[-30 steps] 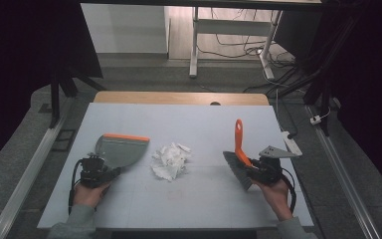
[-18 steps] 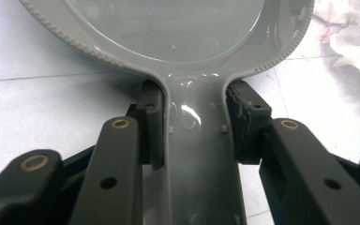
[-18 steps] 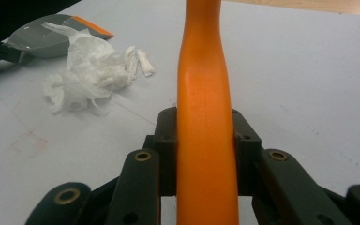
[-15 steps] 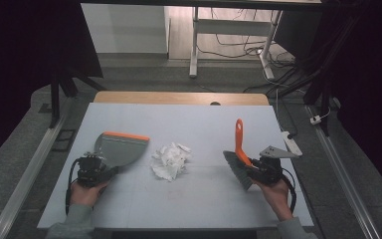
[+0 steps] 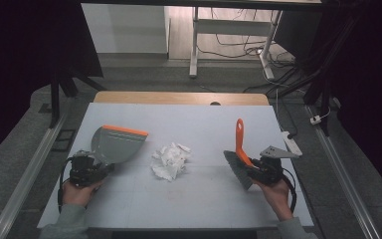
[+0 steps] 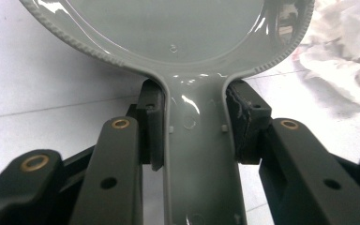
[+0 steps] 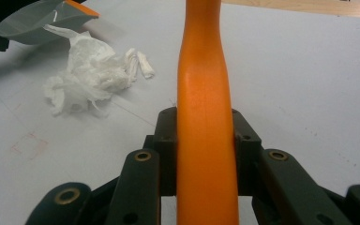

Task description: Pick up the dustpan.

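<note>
Dustpan [image 5: 115, 144]: handle clamped between the left gripper's [image 5: 87, 168] jaws, pan ahead of them on the table [image 5: 204, 209]. It has shifted slightly left since the earlier frames. Brush [image 5: 239, 154]: orange handle clamped in the right gripper [image 5: 263, 172], unmoved. Crumpled tissue [image 5: 169, 160] lies between both grippers, just beside the pan's lip, unchanged.

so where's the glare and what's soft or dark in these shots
Left gripper view: bright glare streaks on the glossy grey dustpan, with the crumpled tissue soft at the right edge. Right gripper view: the orange brush handle is sharp and evenly lit. High view: the white table is evenly lit, its surroundings dark.
</note>
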Demonstrator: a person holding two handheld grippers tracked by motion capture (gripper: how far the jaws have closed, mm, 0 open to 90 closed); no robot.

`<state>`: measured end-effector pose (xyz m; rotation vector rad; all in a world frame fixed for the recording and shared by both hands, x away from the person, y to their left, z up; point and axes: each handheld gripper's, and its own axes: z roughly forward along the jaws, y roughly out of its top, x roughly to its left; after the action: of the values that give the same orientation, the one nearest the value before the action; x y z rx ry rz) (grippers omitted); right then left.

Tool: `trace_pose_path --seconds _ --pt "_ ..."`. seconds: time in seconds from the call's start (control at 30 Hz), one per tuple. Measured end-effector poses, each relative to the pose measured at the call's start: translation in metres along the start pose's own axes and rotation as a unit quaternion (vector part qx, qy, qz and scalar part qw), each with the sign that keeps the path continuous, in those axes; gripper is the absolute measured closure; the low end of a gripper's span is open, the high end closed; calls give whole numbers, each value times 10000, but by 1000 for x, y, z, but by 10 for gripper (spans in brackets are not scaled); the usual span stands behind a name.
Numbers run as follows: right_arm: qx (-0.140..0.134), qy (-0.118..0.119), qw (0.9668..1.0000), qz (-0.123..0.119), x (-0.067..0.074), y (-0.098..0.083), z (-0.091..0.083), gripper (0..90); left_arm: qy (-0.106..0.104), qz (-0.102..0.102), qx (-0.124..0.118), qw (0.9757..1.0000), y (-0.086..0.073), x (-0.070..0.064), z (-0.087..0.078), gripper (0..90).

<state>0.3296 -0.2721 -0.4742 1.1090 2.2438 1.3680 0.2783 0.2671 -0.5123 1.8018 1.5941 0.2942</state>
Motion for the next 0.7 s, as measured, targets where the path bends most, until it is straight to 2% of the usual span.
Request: trace_pose_path --seconds 0.2,0.37,0.7 --pt "-5 8 10000 -10 1 0 0 703 -127 222 -120 9996 0 4 -11 619" --pt "-3 5 10000 -10 1 0 0 703 -315 402 -230 9984 0 7 -19 619" --pt "-4 -28 10000 0 0 0 0 703 -374 711 -216 9965 1 3 -30 619"
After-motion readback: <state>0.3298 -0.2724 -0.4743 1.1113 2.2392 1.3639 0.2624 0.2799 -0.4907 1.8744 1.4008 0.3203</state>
